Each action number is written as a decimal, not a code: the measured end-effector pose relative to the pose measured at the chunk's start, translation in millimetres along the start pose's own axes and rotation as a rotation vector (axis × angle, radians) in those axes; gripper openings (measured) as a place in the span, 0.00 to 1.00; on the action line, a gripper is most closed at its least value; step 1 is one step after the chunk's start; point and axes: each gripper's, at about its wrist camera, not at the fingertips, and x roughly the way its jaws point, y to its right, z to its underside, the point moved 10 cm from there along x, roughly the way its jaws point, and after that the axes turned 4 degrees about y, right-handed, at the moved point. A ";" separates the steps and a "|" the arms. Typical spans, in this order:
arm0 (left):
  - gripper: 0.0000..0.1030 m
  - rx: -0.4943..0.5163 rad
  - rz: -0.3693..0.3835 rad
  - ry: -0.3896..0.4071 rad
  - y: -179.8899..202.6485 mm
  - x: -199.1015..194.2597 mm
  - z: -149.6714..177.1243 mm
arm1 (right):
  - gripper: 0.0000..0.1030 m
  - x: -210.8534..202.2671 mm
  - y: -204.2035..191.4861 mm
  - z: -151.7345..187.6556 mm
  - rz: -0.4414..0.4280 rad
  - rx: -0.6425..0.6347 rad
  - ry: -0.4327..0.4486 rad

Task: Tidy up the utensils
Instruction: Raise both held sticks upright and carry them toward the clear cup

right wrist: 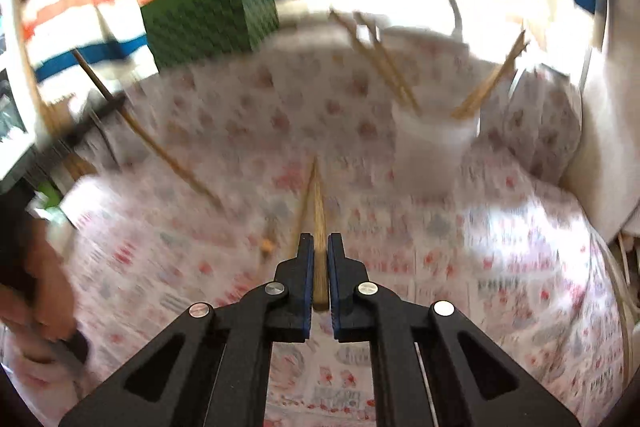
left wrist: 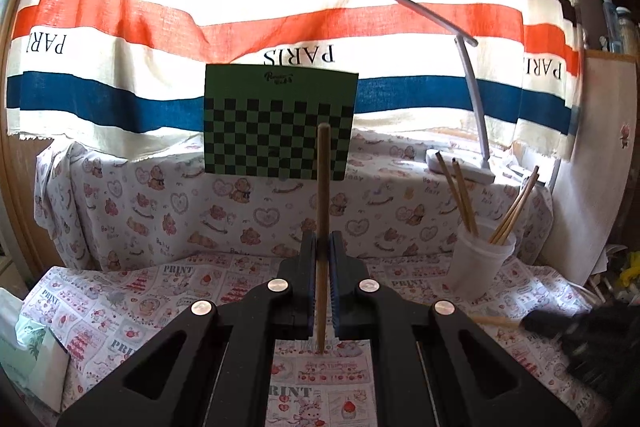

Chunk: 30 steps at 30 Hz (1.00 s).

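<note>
My left gripper (left wrist: 322, 239) is shut on a wooden chopstick (left wrist: 323, 179) that stands nearly upright between its pads, its lower tip near the printed tablecloth (left wrist: 120, 307). A white cup (left wrist: 480, 259) holding several chopsticks stands at the right. In the blurred right wrist view, my right gripper (right wrist: 320, 241) is shut on another chopstick (right wrist: 319, 211) that points forward toward the cup (right wrist: 432, 147). A thin pale line (right wrist: 302, 207) beside it could be a second stick or a shadow. The left gripper's chopstick (right wrist: 160, 147) slants across the left of that view.
A green checkered board (left wrist: 276, 123) leans against the striped cloth (left wrist: 160, 27) at the back. A white desk lamp (left wrist: 472, 87) stands behind the cup. A tissue pack (left wrist: 28, 347) lies at the left edge. A hand (right wrist: 40, 287) shows at the lower left.
</note>
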 end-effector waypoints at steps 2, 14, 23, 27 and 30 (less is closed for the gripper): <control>0.05 0.001 -0.003 0.013 -0.2 -2.3 -2.3 | 0.08 -14.3 -6.8 -20.2 0.014 -0.067 0.083; 0.05 0.010 0.017 0.046 4.7 -8.2 -7.1 | 0.08 -36.3 3.7 -90.6 0.034 -0.035 0.331; 0.05 0.011 0.093 0.034 23.9 -10.6 -14.0 | 0.08 -44.7 34.4 -109.3 -0.067 0.059 0.508; 0.05 0.006 0.115 0.031 39.4 -8.9 -32.3 | 0.08 -53.3 50.9 -111.0 -0.080 0.116 0.551; 0.05 0.032 0.126 0.059 58.8 -10.1 -51.4 | 0.08 -61.4 64.4 -112.2 -0.093 0.166 0.597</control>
